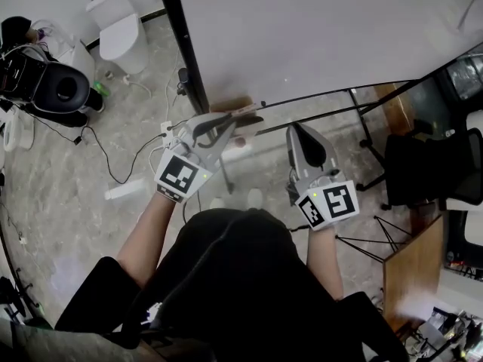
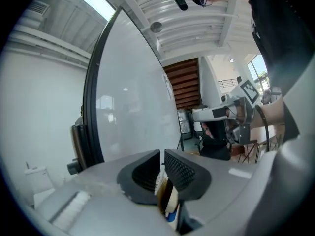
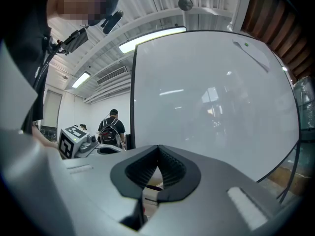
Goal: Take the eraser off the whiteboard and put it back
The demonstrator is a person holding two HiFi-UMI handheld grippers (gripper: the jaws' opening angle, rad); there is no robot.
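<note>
The whiteboard (image 1: 317,29) stands right in front of me, its black frame and lower rail just beyond both grippers. My left gripper (image 1: 240,119) points at the board's lower left corner. In the left gripper view its jaws (image 2: 162,154) stand almost together, shut on the eraser (image 2: 167,198), a thin whitish, brown and blue piece seen edge-on between the ribbed pads; most of it is hidden by them. My right gripper (image 1: 296,129) hangs beside it to the right, level, near the board (image 3: 211,97). Its jaws (image 3: 158,149) meet at the tips with nothing between them.
A white toilet (image 1: 121,32) and a black round seat (image 1: 64,89) stand at the far left, with cables (image 1: 113,164) across the floor. The board's stand legs (image 1: 362,119) and a black office chair (image 1: 430,172) are on the right. A person with a backpack (image 3: 112,129) stands far off.
</note>
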